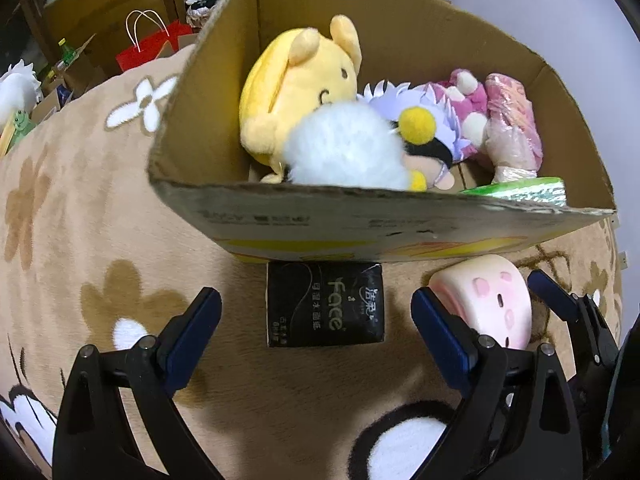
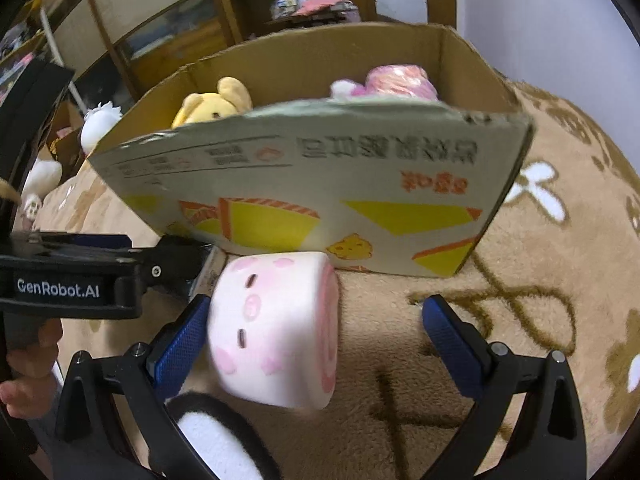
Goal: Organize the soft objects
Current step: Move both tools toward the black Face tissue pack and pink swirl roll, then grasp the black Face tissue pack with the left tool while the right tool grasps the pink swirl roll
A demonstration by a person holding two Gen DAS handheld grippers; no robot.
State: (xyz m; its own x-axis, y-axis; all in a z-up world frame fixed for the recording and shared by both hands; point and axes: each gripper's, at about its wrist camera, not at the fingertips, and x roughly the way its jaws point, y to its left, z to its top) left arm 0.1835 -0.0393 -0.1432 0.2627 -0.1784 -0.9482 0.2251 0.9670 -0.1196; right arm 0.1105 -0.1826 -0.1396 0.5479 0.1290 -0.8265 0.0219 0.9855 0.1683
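sorting partly done: cardboard box [image 1: 400, 232] holds yellow bear plush [image 1: 304, 76] and other soft toys. pink roll plush [image 2: 276, 332] and black tissue pack [image 1: 326, 304] lie on blanket, outside box. right gripper [image 2: 316, 344] spread around roll, not clamped. left gripper [image 1: 316, 320] spread, empty, straddling pack.

Left wrist view: looking forward and down over the cardboard box [image 1: 360, 232] at 12 o'clock, close enough to see inside. Right wrist view: set lower, facing the same cardboard box's [image 2: 320, 184] printed front wall at 12 o'clock, very near. Shared by both: the box, the brown flowered blanket [image 1: 80, 220] [image 2: 560, 280], and the pink roll plush [image 1: 488, 304] [image 2: 276, 328] at 4 and 7 o'clock respectively.
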